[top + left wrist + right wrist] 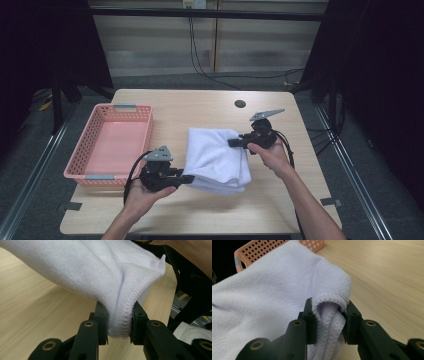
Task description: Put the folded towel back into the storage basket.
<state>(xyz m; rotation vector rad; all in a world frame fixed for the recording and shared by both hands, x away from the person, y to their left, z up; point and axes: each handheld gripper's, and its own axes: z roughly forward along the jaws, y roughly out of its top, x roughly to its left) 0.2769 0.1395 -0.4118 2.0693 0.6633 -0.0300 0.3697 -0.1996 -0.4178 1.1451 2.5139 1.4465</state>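
Note:
A white folded towel (216, 157) lies in the middle of the wooden table (200, 102), partly lifted between the two grippers. My left gripper (187, 179) is shut on the towel's near left corner; its view shows the stitched hem of the towel (120, 325) pinched between the black jaws. At the far right corner my right gripper (235, 142) is shut on the towel, and the folded edge of the towel (329, 315) sits clamped between its jaws.
A pink perforated basket (111, 145) stands empty at the table's left side, its corner (249, 252) showing behind the towel. A dark round hole (240, 104) marks the tabletop at the back. Bare wood lies to the right and front of the towel.

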